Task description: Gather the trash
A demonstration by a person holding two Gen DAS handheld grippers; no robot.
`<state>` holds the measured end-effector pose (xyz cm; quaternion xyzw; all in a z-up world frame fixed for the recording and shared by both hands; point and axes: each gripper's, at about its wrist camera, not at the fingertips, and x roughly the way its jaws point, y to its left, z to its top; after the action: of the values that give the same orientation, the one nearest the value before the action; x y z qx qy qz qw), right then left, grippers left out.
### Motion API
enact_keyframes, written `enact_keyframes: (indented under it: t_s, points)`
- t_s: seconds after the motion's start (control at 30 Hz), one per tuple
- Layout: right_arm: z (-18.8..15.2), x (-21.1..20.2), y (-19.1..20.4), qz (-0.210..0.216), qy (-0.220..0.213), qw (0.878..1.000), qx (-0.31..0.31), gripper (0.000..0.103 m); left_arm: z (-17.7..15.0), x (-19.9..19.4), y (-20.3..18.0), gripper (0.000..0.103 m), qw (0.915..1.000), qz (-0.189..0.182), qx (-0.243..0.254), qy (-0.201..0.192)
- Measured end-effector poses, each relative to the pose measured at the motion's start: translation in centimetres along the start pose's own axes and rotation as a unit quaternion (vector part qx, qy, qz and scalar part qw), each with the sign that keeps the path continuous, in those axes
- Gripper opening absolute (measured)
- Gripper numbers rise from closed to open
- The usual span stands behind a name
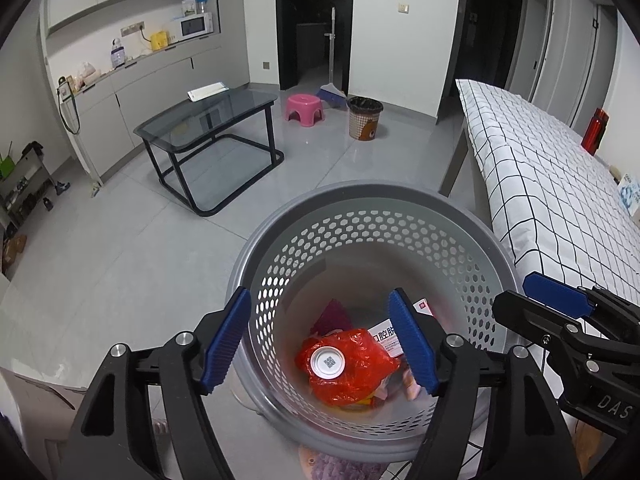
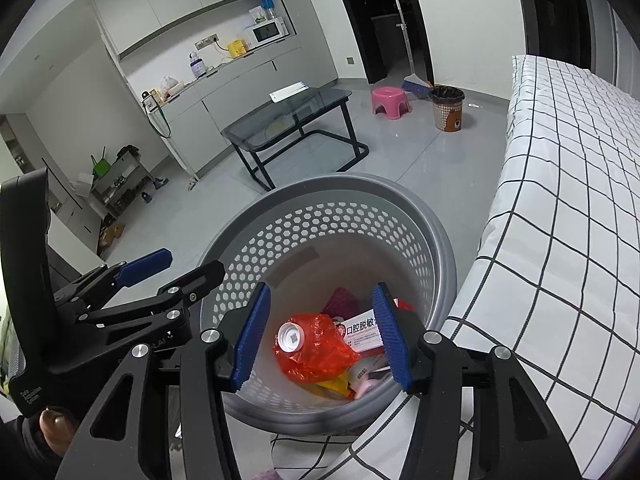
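A grey perforated wastebasket (image 1: 360,196) (image 2: 340,182) stands on the floor beside the bed. At its bottom lie a red plastic bag (image 1: 360,380) (image 2: 320,356) wrapped round a container with a white round end (image 1: 328,362), a white printed box (image 1: 386,340) (image 2: 364,334), a magenta piece (image 1: 332,316) and some yellow and pink wrappers. My left gripper (image 1: 320,300) hovers over the basket mouth, open, with nothing between its blue pads. My right gripper (image 2: 320,288) hangs open and empty beside it, also over the basket. Each one shows at the edge of the other's view.
A bed with a white checked cover (image 1: 540,184) runs along the right, close to the basket. Further off stand a glass coffee table (image 1: 208,120), a pink stool (image 1: 305,106), a small patterned bin (image 1: 365,118) with a broom, and grey cabinets on the left wall.
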<state>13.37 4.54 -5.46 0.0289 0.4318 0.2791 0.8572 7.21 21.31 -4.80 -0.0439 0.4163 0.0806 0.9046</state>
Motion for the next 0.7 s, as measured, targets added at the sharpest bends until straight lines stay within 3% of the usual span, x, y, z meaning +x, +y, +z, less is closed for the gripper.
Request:
enact_keyframes:
  t_s: [0.47,0.7]
  points:
    - [-0.8,-1.9,0.4,-0.024,-0.009,1.000,0.012,0.057,0.0,-2.0,-0.2,0.088,0.9999,0.008,-0.004,-0.014]
    - [-1.4,-2.4,0.4,-0.030,-0.013,0.999,0.020,0.059,-0.2,-2.7,-0.2,0.090,0.9998,0.011,-0.003,-0.018]
